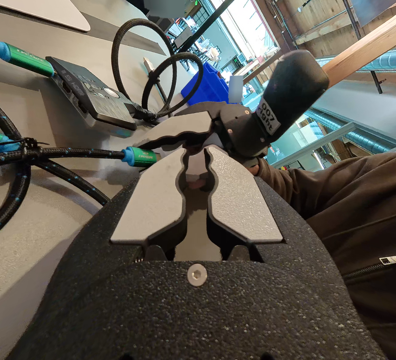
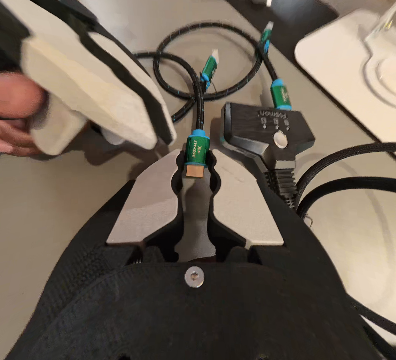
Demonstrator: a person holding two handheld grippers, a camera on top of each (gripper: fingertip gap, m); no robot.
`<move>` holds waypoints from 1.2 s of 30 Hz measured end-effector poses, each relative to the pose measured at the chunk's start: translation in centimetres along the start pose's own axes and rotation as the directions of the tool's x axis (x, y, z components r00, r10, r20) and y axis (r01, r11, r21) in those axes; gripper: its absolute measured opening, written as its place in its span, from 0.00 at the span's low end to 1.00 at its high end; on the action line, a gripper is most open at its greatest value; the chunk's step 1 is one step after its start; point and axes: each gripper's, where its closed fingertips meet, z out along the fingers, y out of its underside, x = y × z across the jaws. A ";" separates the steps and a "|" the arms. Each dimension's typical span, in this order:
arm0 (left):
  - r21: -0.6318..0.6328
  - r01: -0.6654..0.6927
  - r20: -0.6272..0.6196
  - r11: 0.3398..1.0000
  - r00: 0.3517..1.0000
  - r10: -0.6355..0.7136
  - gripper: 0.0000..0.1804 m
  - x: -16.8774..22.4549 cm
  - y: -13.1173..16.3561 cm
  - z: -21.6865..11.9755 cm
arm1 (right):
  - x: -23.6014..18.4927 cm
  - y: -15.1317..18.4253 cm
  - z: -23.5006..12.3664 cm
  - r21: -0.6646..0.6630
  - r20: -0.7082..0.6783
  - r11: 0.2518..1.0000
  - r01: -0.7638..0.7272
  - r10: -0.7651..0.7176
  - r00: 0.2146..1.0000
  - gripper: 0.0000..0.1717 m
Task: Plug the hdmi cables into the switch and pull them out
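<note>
My right gripper [image 2: 196,157] is shut on a green plug [image 2: 196,149] with a blue collar and a gold tip, at the end of a black braided cable [image 2: 200,105]. The plug's tip points back toward the camera. The left wrist view shows the same plug [image 1: 142,157] in the right gripper [image 1: 150,148]. My left gripper [image 1: 196,150] sits just beside it, its fingers a little apart with nothing between them. It also shows blurred in the right wrist view [image 2: 164,139]. A black switch box [image 2: 263,131] lies to the right of the plug, with another green plug [image 2: 280,94] in its far side.
The grey table [image 2: 64,189] holds coiled braided cables and a loose green plug [image 2: 210,67]. The switch box's thick black cable [image 2: 282,182] runs off to the right. A white flat base [image 2: 342,71] lies at the right. A blue bin [image 1: 205,86] stands beyond the table. One gripper's finger ends stand about 6 cm off the other's.
</note>
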 end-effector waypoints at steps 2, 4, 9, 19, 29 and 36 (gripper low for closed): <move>0.027 0.013 -0.006 1.000 1.000 -0.013 0.08 0.0 -0.4 -0.1 | -0.5 -1.7 -0.6 0.109 0.000 0.993 0.044 -0.045 0.999 0.12; 0.048 0.018 -0.019 0.999 1.000 -0.017 0.08 0.2 -0.7 -0.4 | -1.0 -3.2 -1.3 0.193 -0.061 0.971 0.138 -0.129 0.990 0.12; 0.081 0.016 -0.057 0.997 0.998 -0.012 0.06 0.9 -1.3 -0.9 | -1.0 -5.0 -2.4 0.270 -0.249 0.914 0.302 -0.237 0.939 0.12; 0.191 0.066 0.009 0.979 0.998 -0.069 0.08 -0.2 -2.8 -2.2 | 0.0 -6.1 -3.6 0.290 -0.437 0.853 0.434 -0.285 0.853 0.12; 0.223 0.157 -0.081 0.962 0.986 -0.142 0.10 -0.2 -2.9 -1.8 | -0.9 -7.0 -4.1 0.378 -0.432 0.804 0.459 -0.285 0.856 0.12; 0.316 0.212 -0.132 0.925 0.975 -0.179 0.12 -0.3 -4.0 -2.2 | -1.4 -6.9 -3.6 0.381 -0.418 0.796 0.470 -0.305 0.856 0.12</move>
